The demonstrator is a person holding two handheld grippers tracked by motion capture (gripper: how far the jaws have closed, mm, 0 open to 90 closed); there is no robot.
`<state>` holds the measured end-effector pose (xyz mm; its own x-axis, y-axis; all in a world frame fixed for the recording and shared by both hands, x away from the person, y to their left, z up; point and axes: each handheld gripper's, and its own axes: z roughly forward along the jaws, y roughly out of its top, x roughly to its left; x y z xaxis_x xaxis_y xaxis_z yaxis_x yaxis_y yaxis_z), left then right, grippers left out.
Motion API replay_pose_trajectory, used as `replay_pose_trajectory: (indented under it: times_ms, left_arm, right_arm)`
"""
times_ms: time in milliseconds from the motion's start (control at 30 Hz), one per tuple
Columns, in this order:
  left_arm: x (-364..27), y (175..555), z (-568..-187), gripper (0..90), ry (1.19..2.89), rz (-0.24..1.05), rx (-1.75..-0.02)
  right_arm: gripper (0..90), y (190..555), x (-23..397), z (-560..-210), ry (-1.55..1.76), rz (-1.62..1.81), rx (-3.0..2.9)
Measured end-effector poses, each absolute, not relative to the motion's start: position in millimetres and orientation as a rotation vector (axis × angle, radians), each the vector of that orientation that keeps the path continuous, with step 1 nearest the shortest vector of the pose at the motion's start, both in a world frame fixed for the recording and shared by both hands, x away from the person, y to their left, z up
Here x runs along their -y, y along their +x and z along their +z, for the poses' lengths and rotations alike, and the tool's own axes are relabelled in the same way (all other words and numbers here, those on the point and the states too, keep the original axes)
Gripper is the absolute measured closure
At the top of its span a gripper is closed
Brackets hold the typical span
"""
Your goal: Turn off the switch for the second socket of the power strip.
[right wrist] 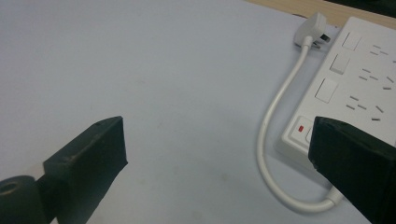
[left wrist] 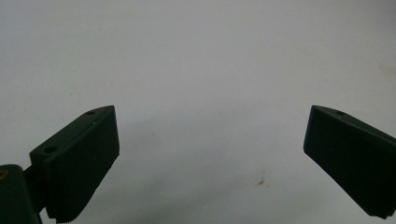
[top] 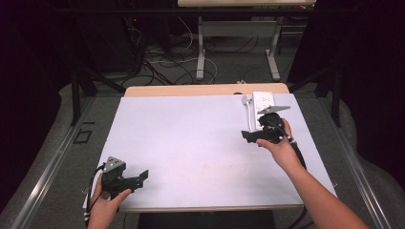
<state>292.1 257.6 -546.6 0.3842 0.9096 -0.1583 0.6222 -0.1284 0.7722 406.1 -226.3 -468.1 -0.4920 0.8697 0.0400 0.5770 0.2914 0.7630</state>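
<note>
A white power strip (top: 263,101) lies at the far right of the white-covered table (top: 191,138). In the right gripper view the power strip (right wrist: 359,79) shows sockets, switches and a red light, and its short white cable (right wrist: 268,121) curves back to a plug (right wrist: 313,25) lying beside it. My right gripper (top: 247,136) hovers just in front of the strip. Its jaws stand open with bare mat between them (right wrist: 217,149). My left gripper (top: 141,179) rests near the front left corner, open (left wrist: 210,154) over bare mat.
The table's wooden edge (top: 205,89) shows beyond the mat at the back. Behind it stand another table's metal legs (top: 201,57) and loose cables on the floor (top: 157,64). Dark frame struts (top: 76,95) flank both sides.
</note>
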Motion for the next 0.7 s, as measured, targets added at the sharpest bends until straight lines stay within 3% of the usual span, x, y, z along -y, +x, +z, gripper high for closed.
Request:
replay_pose_trajectory:
  times_ms: [700]
  left_arm:
    - [-255.5,292.8,-549.3,0.4,1.863,0.445,-1.319]
  right_arm:
    - [3.9,360.2,236.1,-491.4,1.341,1.022,-2.200]
